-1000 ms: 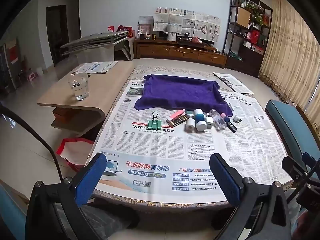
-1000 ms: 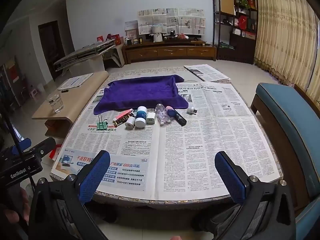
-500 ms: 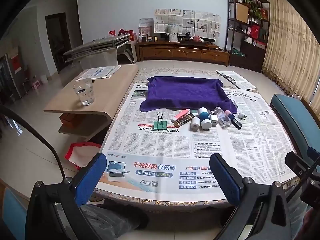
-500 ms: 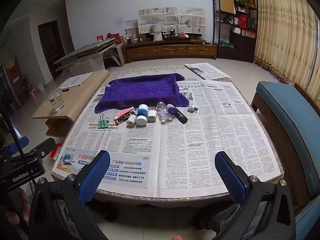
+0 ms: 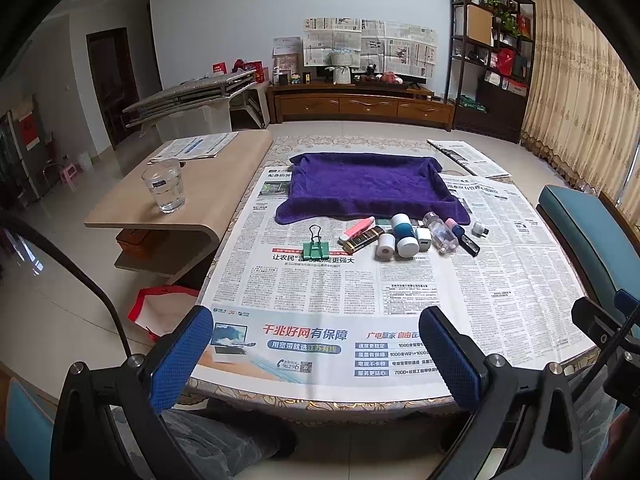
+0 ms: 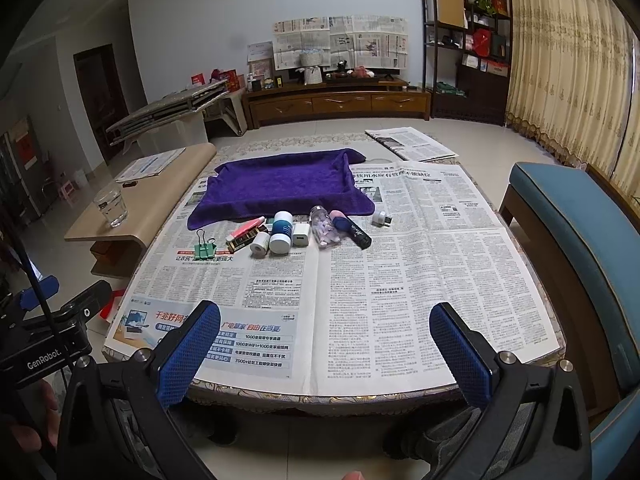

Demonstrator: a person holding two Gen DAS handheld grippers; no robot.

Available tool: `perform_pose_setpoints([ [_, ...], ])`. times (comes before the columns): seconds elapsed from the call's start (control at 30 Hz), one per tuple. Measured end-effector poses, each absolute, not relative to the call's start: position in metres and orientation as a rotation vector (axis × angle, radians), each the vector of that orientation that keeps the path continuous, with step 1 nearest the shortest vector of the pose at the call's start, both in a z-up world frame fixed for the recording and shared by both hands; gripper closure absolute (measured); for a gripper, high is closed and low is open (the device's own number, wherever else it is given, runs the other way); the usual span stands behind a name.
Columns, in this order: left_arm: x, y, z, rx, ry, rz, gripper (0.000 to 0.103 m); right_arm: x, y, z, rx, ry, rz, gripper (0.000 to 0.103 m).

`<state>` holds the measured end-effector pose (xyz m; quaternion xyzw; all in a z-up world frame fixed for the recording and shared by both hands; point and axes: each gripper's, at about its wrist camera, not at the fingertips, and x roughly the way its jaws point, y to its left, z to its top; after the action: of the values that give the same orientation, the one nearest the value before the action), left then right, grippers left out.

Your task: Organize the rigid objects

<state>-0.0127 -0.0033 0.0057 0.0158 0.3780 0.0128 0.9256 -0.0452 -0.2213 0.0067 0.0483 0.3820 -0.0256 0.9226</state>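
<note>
Row of small objects: we see them lined up on the newspaper (image 5: 400, 280) just in front of the purple towel (image 5: 368, 184), across the middle of the worktop (image 6: 360, 394).
Binder clip: the green binder clip (image 5: 315, 249) sits at the left end, a little apart from the rest, its wire handle raised.
Pink item and dark bar: a pink-and-white item (image 5: 357, 228) lies touching a dark brown bar (image 5: 362, 237), both slanted.
White roll: a small white roll (image 5: 386, 246) lies beside the blue-and-white jar (image 5: 405, 233).
Charger plug: a white charger plug (image 5: 424, 239) sits between the jar and the clear bottle (image 5: 440, 232), which lies on its side.
Dark tube: a dark tube with a pink cap (image 6: 352, 229) lies just right of the bottle.
Small adapter: a white adapter (image 6: 381, 218) rests at the right end, apart from the tube.
Left fingers: we hold the left gripper (image 5: 316, 354) over the near edge of the worktop, its blue fingers (image 5: 182, 360) spread wide and released, grasping nothing.
Right fingers: the right gripper (image 6: 325, 354) hangs likewise at the near edge, its fingers (image 6: 460, 354) wide apart and empty.
Side table: a drinking glass (image 5: 164, 186) stands on the low wooden side table (image 5: 208, 184) to the left.
Seat: a blue-cushioned bench (image 6: 576, 232) stands to the right.
</note>
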Motion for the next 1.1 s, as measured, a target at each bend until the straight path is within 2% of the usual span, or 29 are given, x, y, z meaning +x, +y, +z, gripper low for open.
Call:
perform_pose_setpoints([
  [1.1,-0.0133,-0.0039,0.0051,0.035,0.775,0.029,0.0,-0.0449,-0.2221,0.0042,0.106,0.781,-0.055,0.0],
])
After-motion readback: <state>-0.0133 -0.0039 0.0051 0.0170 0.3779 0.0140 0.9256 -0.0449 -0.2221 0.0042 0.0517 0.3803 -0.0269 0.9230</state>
